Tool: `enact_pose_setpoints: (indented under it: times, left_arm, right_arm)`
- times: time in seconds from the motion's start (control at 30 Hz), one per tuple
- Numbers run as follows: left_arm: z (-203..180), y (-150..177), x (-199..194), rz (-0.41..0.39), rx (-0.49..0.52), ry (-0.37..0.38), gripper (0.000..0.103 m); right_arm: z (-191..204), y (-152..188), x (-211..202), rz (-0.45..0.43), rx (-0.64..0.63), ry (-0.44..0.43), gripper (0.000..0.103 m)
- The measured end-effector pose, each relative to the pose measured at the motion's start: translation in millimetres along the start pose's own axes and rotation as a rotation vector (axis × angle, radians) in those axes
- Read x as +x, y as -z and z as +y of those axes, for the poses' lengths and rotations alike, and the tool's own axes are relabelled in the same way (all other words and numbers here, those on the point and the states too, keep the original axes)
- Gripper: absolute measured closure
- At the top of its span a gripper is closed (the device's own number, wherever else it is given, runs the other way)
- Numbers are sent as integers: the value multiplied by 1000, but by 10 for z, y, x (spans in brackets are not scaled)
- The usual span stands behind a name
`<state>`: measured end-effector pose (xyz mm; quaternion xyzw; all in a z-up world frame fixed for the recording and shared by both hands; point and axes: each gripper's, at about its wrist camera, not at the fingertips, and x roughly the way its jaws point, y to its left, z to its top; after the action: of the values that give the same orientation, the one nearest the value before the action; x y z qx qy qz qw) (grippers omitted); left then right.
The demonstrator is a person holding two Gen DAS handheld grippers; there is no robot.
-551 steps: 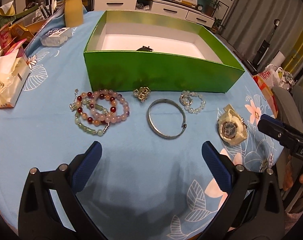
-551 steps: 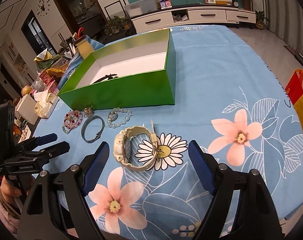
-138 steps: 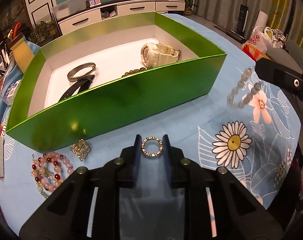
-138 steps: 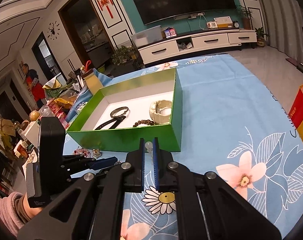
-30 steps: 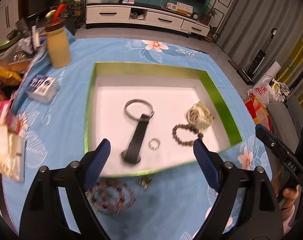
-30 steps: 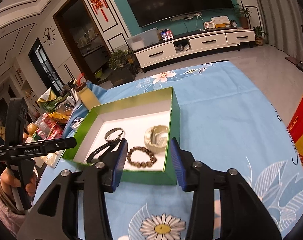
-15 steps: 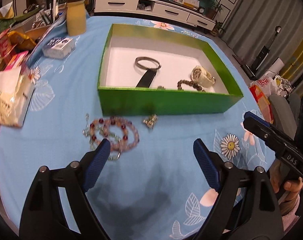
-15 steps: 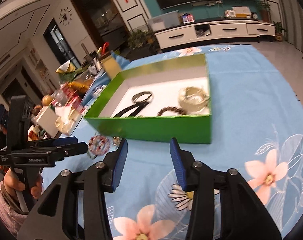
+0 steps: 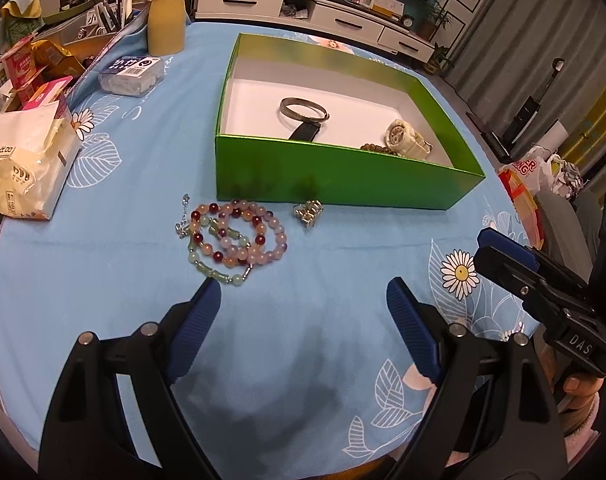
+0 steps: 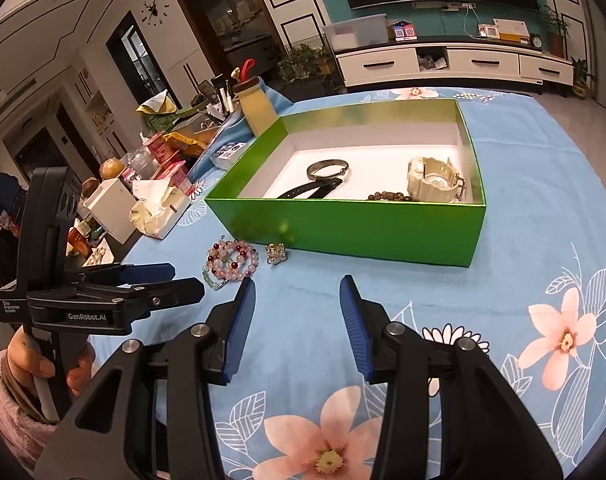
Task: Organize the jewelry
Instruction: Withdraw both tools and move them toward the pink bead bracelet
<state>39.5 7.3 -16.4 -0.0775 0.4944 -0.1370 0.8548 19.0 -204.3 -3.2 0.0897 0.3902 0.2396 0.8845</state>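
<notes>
Blue flowered cloth covers the counter (image 9: 103, 280) in the left wrist view, where the left gripper (image 9: 303, 300) hangs with its blue-padded fingers (image 9: 199, 316) spread wide and empty, just short of a heap of pink, red and green beaded bracelets (image 9: 235, 236). A small gold trinket (image 9: 309, 212) lies beside it, against the shiny green cardboard box (image 9: 343, 176) holding a silver bangle (image 9: 303, 110), a black strap (image 9: 305, 132) and a cream watch (image 9: 403, 140). Only this view shows the right gripper from outside, at the right edge.

Seen from the right wrist, the right gripper (image 10: 297, 308) has its fingers (image 10: 353, 312) partly parted around nothing. A brown bead bracelet (image 10: 391, 197), mostly hidden by the box wall in the other view, shows here, as does the hand (image 10: 35, 364) gripping the left tool.
</notes>
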Motion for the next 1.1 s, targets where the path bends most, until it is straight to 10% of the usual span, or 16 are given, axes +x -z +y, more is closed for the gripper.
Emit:
enact_pose_setpoints:
  times: [1.1]
  left_arm:
    - [181, -136, 318, 22, -11, 30, 17]
  right_arm:
    - [-179, 53, 434, 72, 49, 35, 58]
